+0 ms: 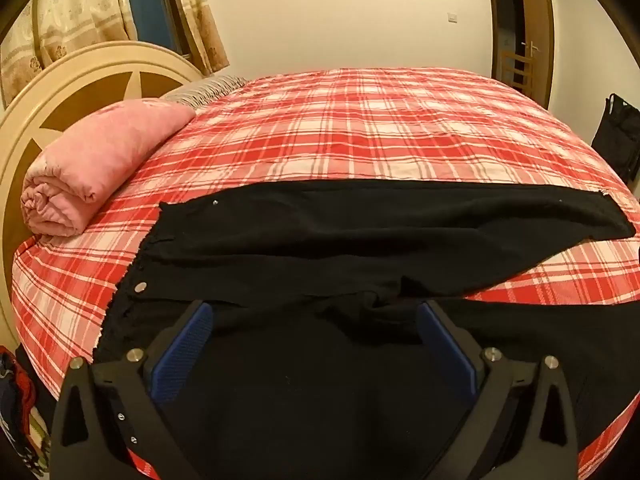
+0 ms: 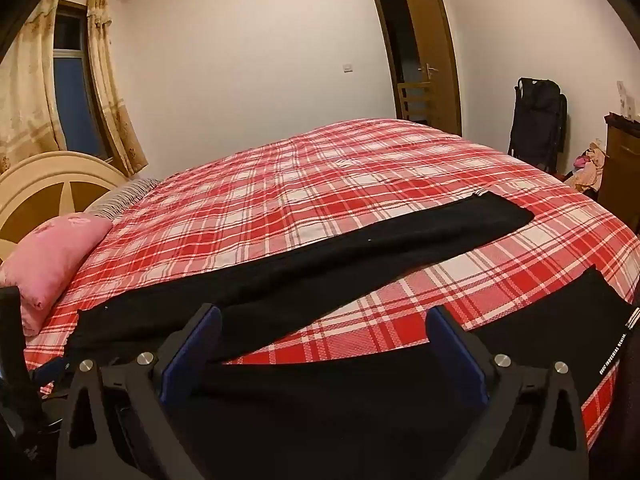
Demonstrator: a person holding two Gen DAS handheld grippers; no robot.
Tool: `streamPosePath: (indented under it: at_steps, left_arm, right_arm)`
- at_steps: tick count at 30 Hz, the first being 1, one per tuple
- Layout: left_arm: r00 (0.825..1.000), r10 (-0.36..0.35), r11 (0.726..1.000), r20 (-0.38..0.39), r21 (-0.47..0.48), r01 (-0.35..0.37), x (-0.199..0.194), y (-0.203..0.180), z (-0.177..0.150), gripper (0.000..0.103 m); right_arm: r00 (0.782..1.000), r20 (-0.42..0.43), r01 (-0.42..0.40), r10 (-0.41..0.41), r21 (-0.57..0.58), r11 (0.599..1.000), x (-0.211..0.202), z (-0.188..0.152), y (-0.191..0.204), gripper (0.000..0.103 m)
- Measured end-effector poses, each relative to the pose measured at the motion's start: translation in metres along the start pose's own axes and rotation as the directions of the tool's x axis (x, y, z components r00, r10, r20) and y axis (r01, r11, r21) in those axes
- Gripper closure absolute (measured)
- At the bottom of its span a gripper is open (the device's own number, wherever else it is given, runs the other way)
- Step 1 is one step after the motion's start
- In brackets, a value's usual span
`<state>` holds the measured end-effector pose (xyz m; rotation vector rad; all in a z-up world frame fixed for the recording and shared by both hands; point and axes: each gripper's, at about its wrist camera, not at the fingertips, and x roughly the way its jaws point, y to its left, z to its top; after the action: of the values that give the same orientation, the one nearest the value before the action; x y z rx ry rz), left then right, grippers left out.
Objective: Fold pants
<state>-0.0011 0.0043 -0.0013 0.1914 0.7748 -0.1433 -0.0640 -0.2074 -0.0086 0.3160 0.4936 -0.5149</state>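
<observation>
A pink quilt (image 1: 96, 164) lies rolled at the left of the frame, against the headboard (image 1: 60, 92); a door (image 2: 430, 52) stands open at upper right. Black pants (image 1: 360, 240) are spread across the plaid bed (image 1: 360, 128), legs splayed toward the right. The left gripper (image 1: 316, 320) hangs over the crotch, jaws wide apart. The right gripper (image 2: 324, 324) hangs over the near leg, jaws also apart, empty.

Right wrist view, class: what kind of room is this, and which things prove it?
A bedroom, most likely: a wide bed under a red plaid sheet, a rounded headboard, a pink pillow, and curtains at the window.
</observation>
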Motion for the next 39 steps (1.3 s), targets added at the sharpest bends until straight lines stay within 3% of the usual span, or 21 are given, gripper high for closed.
streamPosePath:
  at_steps: [39]
  left_arm:
    - [1.000,0.020,1.000,0.015,0.018,-0.020,-0.003,0.005,-0.003,0.000]
  right_arm:
    - [0.999,-0.032,-0.003,0.002,-0.039,0.999,0.003,-0.004,0.011,0.001]
